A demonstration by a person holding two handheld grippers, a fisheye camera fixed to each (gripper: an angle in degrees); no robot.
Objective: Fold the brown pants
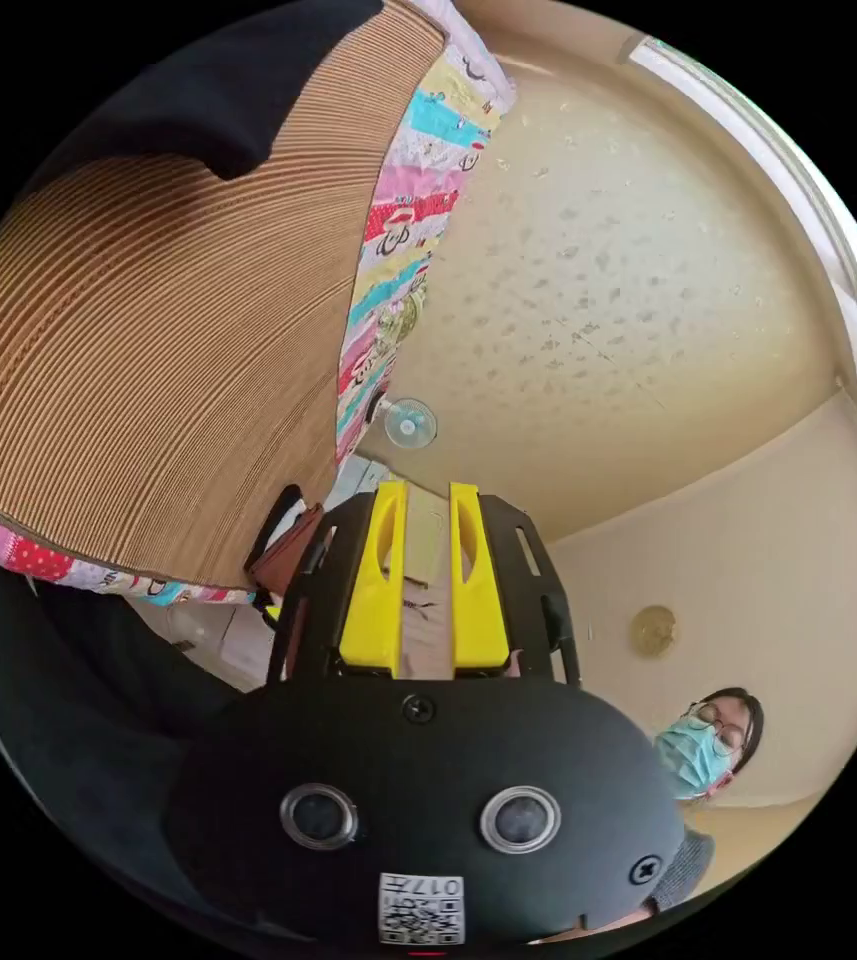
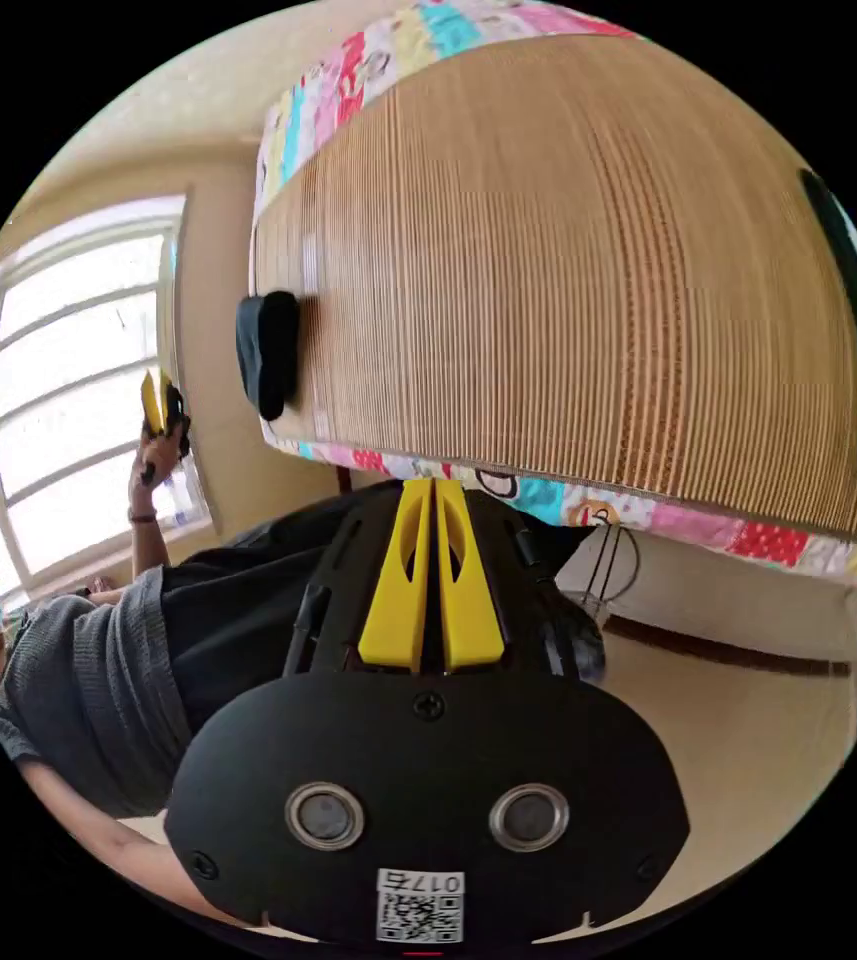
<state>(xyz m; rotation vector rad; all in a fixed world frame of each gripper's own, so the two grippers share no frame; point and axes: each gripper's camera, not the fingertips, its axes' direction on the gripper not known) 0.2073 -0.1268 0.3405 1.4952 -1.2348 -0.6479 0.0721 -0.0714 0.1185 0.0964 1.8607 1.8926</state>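
Observation:
My left gripper (image 1: 428,492) points up at the ceiling, its yellow jaws a little apart with bare wall showing between them. In the right gripper view it is held high in the person's raised hand (image 2: 155,400) by the window. My right gripper (image 2: 433,487) has its jaws pressed together, tips at the quilt's edge, with nothing seen between them. A dark bundle of cloth (image 2: 266,352) lies on the bamboo mat (image 2: 568,280), and its dark cloth (image 1: 218,90) also covers a corner of the mat (image 1: 148,350). I cannot tell whether it is the brown pants.
A patchwork quilt (image 2: 548,500) lies under the mat, its edge (image 1: 398,220) hanging over. The person (image 2: 78,660), in a grey top and dark clothes, is beside the bed. A window (image 2: 68,380), a ceiling fan (image 1: 410,422) and a brown bag-like thing (image 1: 286,558) are around.

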